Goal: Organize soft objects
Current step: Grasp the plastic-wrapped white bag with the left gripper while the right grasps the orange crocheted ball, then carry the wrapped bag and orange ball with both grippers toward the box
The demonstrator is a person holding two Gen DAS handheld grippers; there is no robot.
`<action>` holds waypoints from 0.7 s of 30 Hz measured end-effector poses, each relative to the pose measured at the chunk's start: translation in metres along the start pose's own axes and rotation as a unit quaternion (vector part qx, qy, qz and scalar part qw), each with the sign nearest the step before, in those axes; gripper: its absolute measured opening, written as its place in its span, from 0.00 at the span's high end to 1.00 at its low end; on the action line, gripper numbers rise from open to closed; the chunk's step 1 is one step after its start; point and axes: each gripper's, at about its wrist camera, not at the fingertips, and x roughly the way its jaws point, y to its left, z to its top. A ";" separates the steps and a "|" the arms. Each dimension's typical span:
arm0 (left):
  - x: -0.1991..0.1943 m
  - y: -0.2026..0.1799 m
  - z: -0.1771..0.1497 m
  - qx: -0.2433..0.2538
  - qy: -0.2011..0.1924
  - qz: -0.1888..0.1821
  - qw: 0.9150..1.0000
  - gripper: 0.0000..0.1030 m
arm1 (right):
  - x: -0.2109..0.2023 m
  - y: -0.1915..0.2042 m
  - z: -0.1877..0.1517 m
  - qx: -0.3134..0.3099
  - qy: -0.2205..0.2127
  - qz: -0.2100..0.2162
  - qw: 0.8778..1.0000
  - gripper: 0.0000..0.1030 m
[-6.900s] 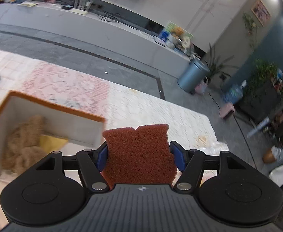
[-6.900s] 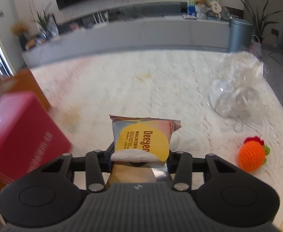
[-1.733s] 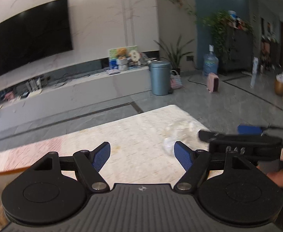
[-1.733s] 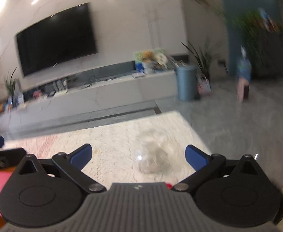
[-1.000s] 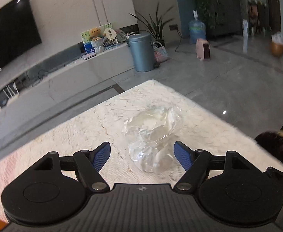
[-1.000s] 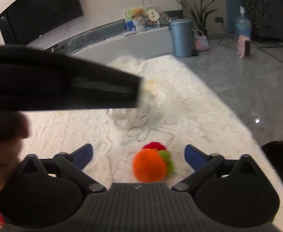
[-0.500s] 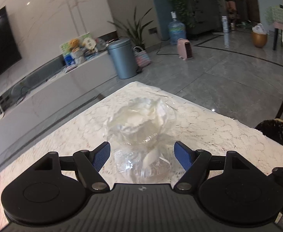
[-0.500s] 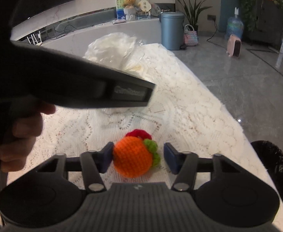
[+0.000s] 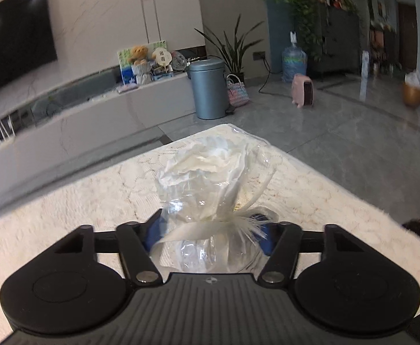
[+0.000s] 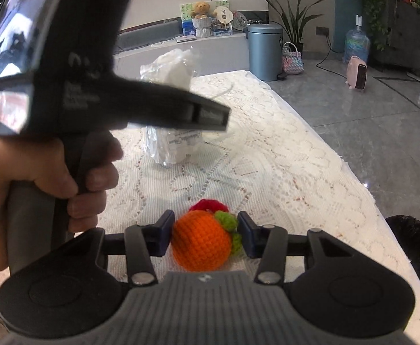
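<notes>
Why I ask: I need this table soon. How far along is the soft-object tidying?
Done: only two items show on the white lace tablecloth. In hand: the right gripper has just closed on the orange crocheted ball, the left gripper on the clear plastic-wrapped white bundle. Left: neither looks lifted; no container is in view.

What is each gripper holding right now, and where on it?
Left gripper: clear plastic bag, at its ribbon-tied neck. Right gripper: crocheted orange toy, across its sides.
</notes>
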 end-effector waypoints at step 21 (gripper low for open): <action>-0.034 -0.008 0.031 -0.013 0.000 0.013 1.000 0.49 | 0.002 -0.018 0.000 0.098 -0.016 0.050 0.994 0.55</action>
